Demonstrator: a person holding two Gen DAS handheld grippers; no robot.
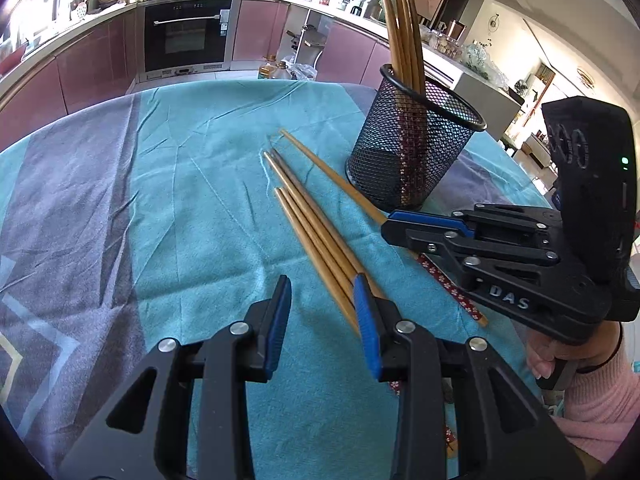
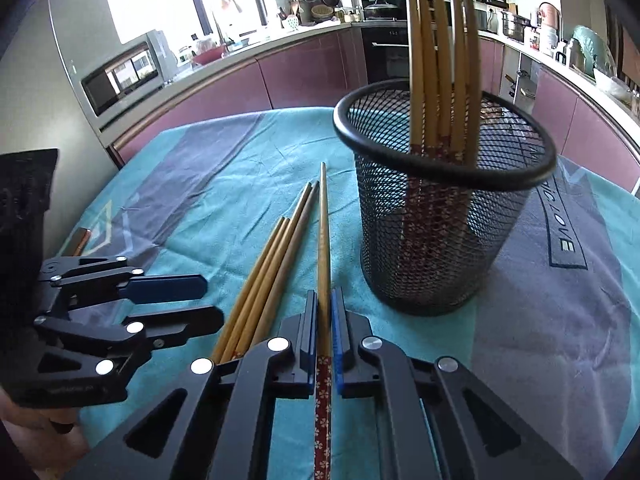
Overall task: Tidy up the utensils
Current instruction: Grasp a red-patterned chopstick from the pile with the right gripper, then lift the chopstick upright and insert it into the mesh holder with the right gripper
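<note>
At the bottom centre of the right wrist view, the right gripper (image 2: 325, 334) is clamped on one chopstick (image 2: 323, 248), the step in hand. Four loose chopsticks (image 2: 260, 280) lie just left; the cup (image 2: 444, 216), right of centre, already holds several. Next it likely calls for lifting, tipping upright and dropping it in. The left gripper (image 1: 322, 312) stands part open, holding nothing.

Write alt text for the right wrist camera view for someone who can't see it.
The right gripper is shut on a single chopstick lying on a teal tablecloth, beside four more loose chopsticks. A black mesh holder just ahead holds five upright chopsticks; the left gripper sits at left.
</note>
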